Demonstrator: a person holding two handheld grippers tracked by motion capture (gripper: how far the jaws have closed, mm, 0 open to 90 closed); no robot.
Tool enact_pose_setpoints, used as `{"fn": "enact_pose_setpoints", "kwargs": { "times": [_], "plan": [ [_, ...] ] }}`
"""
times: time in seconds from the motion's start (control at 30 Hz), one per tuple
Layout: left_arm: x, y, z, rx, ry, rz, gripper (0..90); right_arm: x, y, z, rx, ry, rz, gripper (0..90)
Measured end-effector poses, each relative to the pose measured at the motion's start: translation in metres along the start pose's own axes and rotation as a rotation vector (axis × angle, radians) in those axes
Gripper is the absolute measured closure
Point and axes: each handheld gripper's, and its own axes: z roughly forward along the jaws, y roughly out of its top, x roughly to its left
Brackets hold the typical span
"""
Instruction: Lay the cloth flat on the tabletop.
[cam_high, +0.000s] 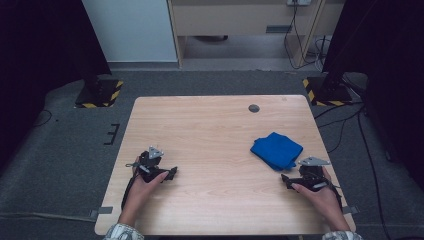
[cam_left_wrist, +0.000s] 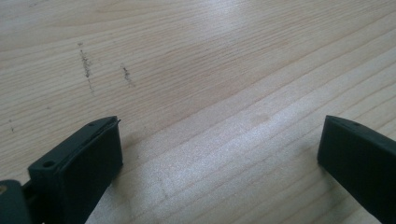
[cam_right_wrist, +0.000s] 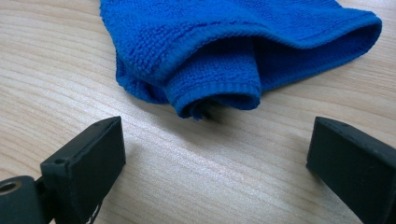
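A folded blue cloth (cam_high: 276, 149) lies on the right half of the wooden table (cam_high: 215, 135). My right gripper (cam_high: 295, 181) rests low on the table just in front of it, held by a hand, jaws wide open. In the right gripper view the blue cloth (cam_right_wrist: 233, 51) has a doubled hem facing the right gripper (cam_right_wrist: 215, 154), a short gap away, with only bare wood between the jaws. At the table's left, my left gripper (cam_high: 167, 172) also rests open in a hand. Bare wood lies between the jaws of the left gripper (cam_left_wrist: 219, 154).
A small dark round cap (cam_high: 254, 108) sits near the table's far edge. Two stand bases with yellow-black tape (cam_high: 100, 94) (cam_high: 327, 92) flank the far corners on the grey carpet. Cables (cam_high: 350, 125) run along the floor at the right.
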Motion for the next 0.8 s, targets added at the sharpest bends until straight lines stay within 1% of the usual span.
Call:
{"fn": "enact_pose_setpoints", "kwargs": {
  "times": [0.07, 0.23, 0.27, 0.3, 0.33, 0.37, 0.4, 0.43, 0.5, 0.53, 0.6, 0.63, 0.67, 0.7, 0.73, 0.8],
  "plan": [
    [0.000, 0.000, 0.000, 0.000, 0.000, 0.000, 0.0, 0.000, 0.000, 0.000, -0.001, -0.008, 0.008, 4.4],
    [0.000, 0.000, 0.000, 0.000, 0.001, -0.001, 0.0, 0.000, 0.000, 0.000, 0.001, -0.012, 0.012, 4.9],
    [0.000, 0.000, 0.000, 0.000, 0.002, -0.002, 0.0, 0.000, 0.001, -0.002, 0.005, 0.002, 0.030, 6.4],
    [0.000, 0.000, 0.000, 0.000, 0.002, -0.002, 0.0, 0.000, 0.001, -0.002, 0.005, 0.002, 0.030, 6.4],
    [0.000, 0.000, 0.000, 0.000, 0.003, -0.002, 0.0, -0.001, 0.001, -0.003, 0.002, 0.008, 0.045, 6.9],
    [0.000, 0.000, 0.000, 0.000, 0.003, -0.002, 0.0, -0.003, 0.002, -0.004, 0.004, 0.023, 0.058, 6.8],
    [0.000, 0.000, 0.000, 0.000, 0.003, -0.002, 0.0, -0.004, 0.004, -0.007, -0.002, 0.019, 0.063, 7.0],
    [0.000, 0.000, 0.000, 0.000, 0.003, -0.003, 0.0, -0.004, 0.005, -0.008, -0.002, 0.020, 0.054, 6.9],
    [-0.001, 0.000, 0.000, -0.001, 0.005, -0.003, 0.0, -0.005, 0.008, -0.010, -0.001, 0.027, 0.054, 6.6],
    [-0.001, 0.000, 0.000, 0.000, 0.005, -0.003, 0.0, -0.002, 0.016, -0.015, -0.023, 0.027, 0.038, 7.1],
    [-0.002, 0.000, 0.000, 0.000, 0.007, -0.006, 0.0, 0.001, 0.021, -0.018, -0.046, 0.026, 0.014, 7.2],
    [-0.002, 0.000, 0.000, 0.000, 0.007, -0.006, 0.0, 0.001, 0.021, -0.018, -0.046, 0.026, 0.014, 7.2],
    [-0.002, 0.000, 0.000, 0.001, 0.009, -0.006, 0.0, 0.005, 0.028, -0.022, -0.074, 0.066, 0.010, 7.7],
    [-0.002, 0.000, 0.000, 0.001, 0.009, -0.006, 0.0, 0.005, 0.028, -0.022, -0.074, 0.066, 0.010, 7.7],
    [-0.002, 0.000, 0.000, 0.001, 0.010, -0.007, 0.0, 0.008, 0.034, -0.024, -0.100, 0.079, -0.005, 7.4],
    [-0.002, 0.000, 0.000, 0.002, 0.011, -0.009, 0.0, 0.011, 0.039, -0.024, -0.120, 0.075, -0.016, 7.3]
  ]
}}
